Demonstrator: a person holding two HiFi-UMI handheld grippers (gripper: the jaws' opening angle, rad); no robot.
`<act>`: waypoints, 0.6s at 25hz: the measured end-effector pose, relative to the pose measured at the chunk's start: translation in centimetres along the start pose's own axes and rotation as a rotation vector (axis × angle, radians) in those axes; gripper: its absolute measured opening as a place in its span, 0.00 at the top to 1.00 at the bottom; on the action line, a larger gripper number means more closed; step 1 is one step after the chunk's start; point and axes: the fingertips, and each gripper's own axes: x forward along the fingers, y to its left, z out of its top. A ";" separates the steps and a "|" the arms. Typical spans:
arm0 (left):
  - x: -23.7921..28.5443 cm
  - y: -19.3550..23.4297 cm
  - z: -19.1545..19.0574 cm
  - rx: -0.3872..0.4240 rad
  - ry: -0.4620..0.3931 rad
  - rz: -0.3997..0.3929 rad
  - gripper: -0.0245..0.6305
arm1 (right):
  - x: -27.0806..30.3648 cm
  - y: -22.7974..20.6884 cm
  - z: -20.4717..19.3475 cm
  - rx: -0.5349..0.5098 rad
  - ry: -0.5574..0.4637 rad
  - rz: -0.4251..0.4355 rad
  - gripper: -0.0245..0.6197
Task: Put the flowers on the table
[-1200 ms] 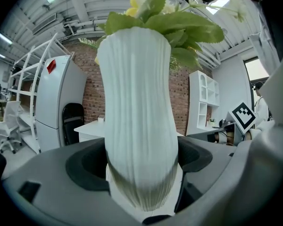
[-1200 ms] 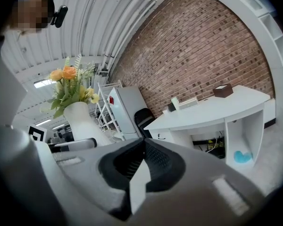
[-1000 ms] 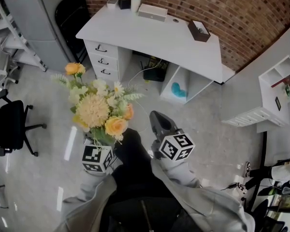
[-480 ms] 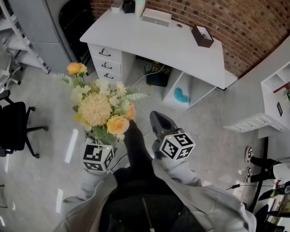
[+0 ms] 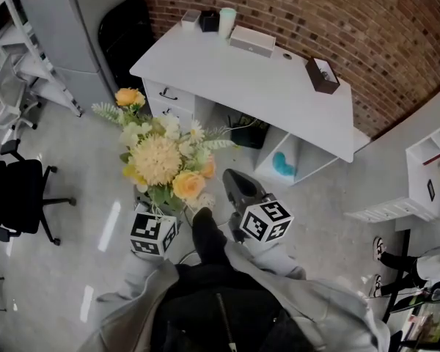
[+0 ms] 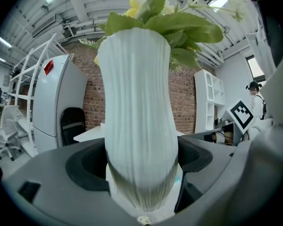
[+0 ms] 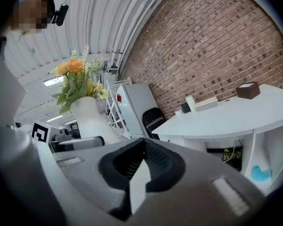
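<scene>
Change against a second ago: the tabletop (image 5: 242,79) now sits lower and nearer in the head view. The flowers (image 5: 161,160) now overlap its drawers (image 5: 169,100). You are closing on the tabletop. This is the carry phase; placement has not begun.

Left gripper (image 5: 155,224): fingers (image 6: 85,166) clamp the white ribbed vase (image 6: 139,121) low on its body. The vase is upright, held over the floor just short of the tabletop.
Right gripper (image 5: 239,183): fingers (image 7: 155,161) pressed together with nothing between them, also short of the tabletop.

On the tabletop:
- A cup (image 5: 226,18) and a flat white box (image 5: 252,41) stand along its far edge.
- A brown box (image 5: 322,75) stands toward its right end.
- Its near half looks bare, so that is my pick for the landing zone.

In the way: the tabletop's near edge above the drawers. The vase base must clear it. An office chair (image 5: 15,196) stands well left of the tabletop, out of the path.
</scene>
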 end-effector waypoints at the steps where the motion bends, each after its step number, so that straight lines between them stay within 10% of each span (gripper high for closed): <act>1: 1.0 0.6 0.3 0.001 -0.004 0.003 0.30 | 1.0 -0.5 0.4 -0.005 0.003 0.007 0.96; 15: 13.7 7.4 3.0 -0.015 0.032 0.014 0.30 | 12.9 -8.6 5.2 0.006 0.037 0.027 0.96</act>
